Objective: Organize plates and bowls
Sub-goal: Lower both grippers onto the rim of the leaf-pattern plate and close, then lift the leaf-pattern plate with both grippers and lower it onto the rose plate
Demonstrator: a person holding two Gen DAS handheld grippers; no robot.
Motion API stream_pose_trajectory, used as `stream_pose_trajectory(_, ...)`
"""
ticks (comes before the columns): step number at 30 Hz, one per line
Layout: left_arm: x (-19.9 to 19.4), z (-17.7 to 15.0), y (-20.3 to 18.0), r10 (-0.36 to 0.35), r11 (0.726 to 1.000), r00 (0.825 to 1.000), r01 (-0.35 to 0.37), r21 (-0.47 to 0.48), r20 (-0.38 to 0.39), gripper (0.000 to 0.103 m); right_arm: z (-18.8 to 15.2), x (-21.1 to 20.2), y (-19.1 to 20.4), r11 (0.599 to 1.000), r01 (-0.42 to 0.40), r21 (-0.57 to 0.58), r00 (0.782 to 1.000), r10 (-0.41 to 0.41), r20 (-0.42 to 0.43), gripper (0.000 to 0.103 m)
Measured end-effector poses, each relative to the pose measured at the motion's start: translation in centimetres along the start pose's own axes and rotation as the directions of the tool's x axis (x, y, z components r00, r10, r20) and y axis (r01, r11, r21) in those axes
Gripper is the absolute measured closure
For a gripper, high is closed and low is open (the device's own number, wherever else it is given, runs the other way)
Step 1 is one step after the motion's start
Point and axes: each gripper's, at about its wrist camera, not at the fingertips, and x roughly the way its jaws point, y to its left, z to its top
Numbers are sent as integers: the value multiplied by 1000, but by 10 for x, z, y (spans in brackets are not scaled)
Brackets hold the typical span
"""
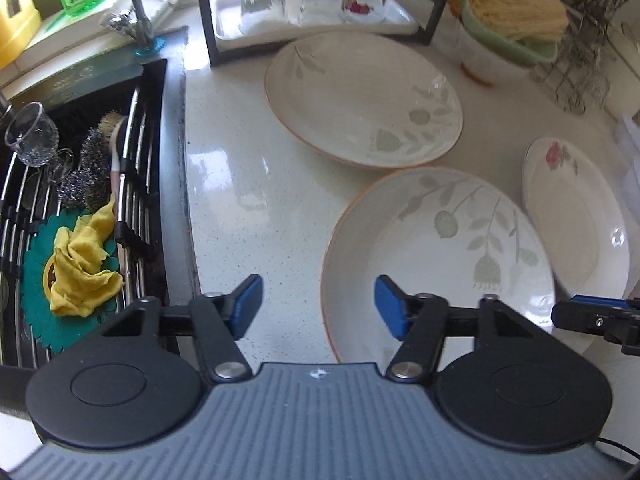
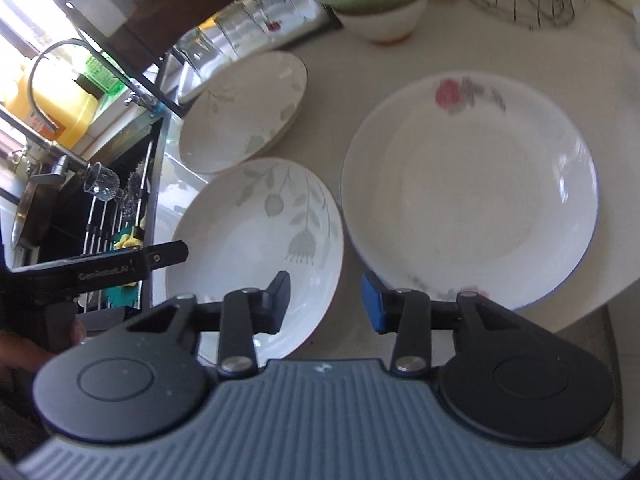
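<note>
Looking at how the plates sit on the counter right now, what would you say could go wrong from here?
The rose plate reaches the counter edge, so a nudge might tip it off. The near leaf plate sits very close beside it, so lifting either could clink them. Both the left gripper and right gripper are open, nothing gripped.

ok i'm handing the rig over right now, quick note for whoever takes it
Left gripper: open, empty, low over the near-left rim of the near leaf plate.
Right gripper: open, empty, over the gap between that plate and the rose plate.
Far leaf plate lies flat by the glass rack; stacked bowls sit at the back of the counter.
Done: nothing stacked; all three plates lie apart.
Left: probably pick up the near leaf plate first, then gather the plates into one stack.
</note>
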Motion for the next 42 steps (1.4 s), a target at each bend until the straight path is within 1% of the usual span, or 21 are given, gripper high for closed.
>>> stream_pose_trajectory(1, 5, 0, 2, -13, 1000, 1000, 13, 5, -8, 43, -1, 4, 0, 1000, -2, 15, 1000, 2, -4, 63)
stream_pose_trajectory(4, 16, 0, 6, -41, 999, 999, 42, 7, -31, 53, -3, 14, -1, 1000, 5, 28, 1000, -5, -3, 71)
stream_pose_trajectory(6, 21, 1, 7, -83, 997, 996, 83, -6, -41, 57, -4, 20, -1, 1000, 7, 28, 1000, -7, -10, 80)
stream_pose_trajectory(7, 22, 0, 7, -106, 994, 993, 106, -10, -42, 61, -4, 22, -2, 1000, 7, 29, 1000, -7, -8, 82)
stream_pose_trajectory(8, 23, 1, 6, -119, 993, 992, 119, -12, -38, 62, -4, 24, -2, 1000, 6, 28, 1000, -6, -8, 83)
stream_pose_trajectory(10, 24, 2, 2, -124, 992, 991, 124, -5, -40, 64, -4, 28, -2, 1000, -3, 22, 1000, 3, -10, 85)
stream_pose_trajectory(11, 24, 2, 0, -141, 990, 989, 141, -3, -46, 64, -4, 29, -2, 1000, -13, 18, 1000, 13, -10, 86)
stream_pose_trajectory(13, 24, 2, -2, -134, 991, 990, 134, 1, -49, 64, -5, 30, 0, 1000, -9, 1, 1000, 9, -3, 86)
stream_pose_trajectory(15, 23, 3, 1, -147, 989, 987, 147, -11, -59, 64, -4, 30, 0, 1000, -15, -15, 1000, 15, -4, 86)
stream_pose_trajectory(17, 20, 2, 5, -165, 986, 985, 163, -43, -54, 64, -2, 30, -2, 999, -35, -20, 999, 35, -18, 86)
stream_pose_trajectory(20, 11, 1, 6, -152, 988, 987, 150, -45, -46, 64, 2, 25, -2, 996, -74, -49, 997, 72, -37, 86)
stream_pose_trajectory(22, 5, 1, 7, -153, 987, 987, 150, -56, -50, 64, 6, 19, -2, 993, -96, -74, 995, 93, -40, 86)
stream_pose_trajectory(24, -2, 2, 8, -155, 986, 986, 151, -68, -55, 64, 10, 15, -3, 990, -121, -68, 992, 118, -51, 85)
stream_pose_trajectory(26, -8, 4, 9, -175, 982, 982, 168, -88, -70, 64, 14, 9, -5, 987, -144, -72, 989, 140, -50, 85)
stream_pose_trajectory(31, -29, 9, 3, -193, 976, 979, 184, -116, -71, 64, 24, -10, -8, 978, -182, -98, 983, 182, -16, 85)
stream_pose_trajectory(35, -44, 15, -7, -203, 971, 978, 195, -137, -48, 64, 36, -21, -15, 972, -211, -105, 977, 213, 10, 85)
stream_pose_trajectory(42, -62, 29, -42, -251, 958, 968, 249, -141, 0, 64, 56, -49, -34, 971, -212, -108, 969, 223, 103, 86)
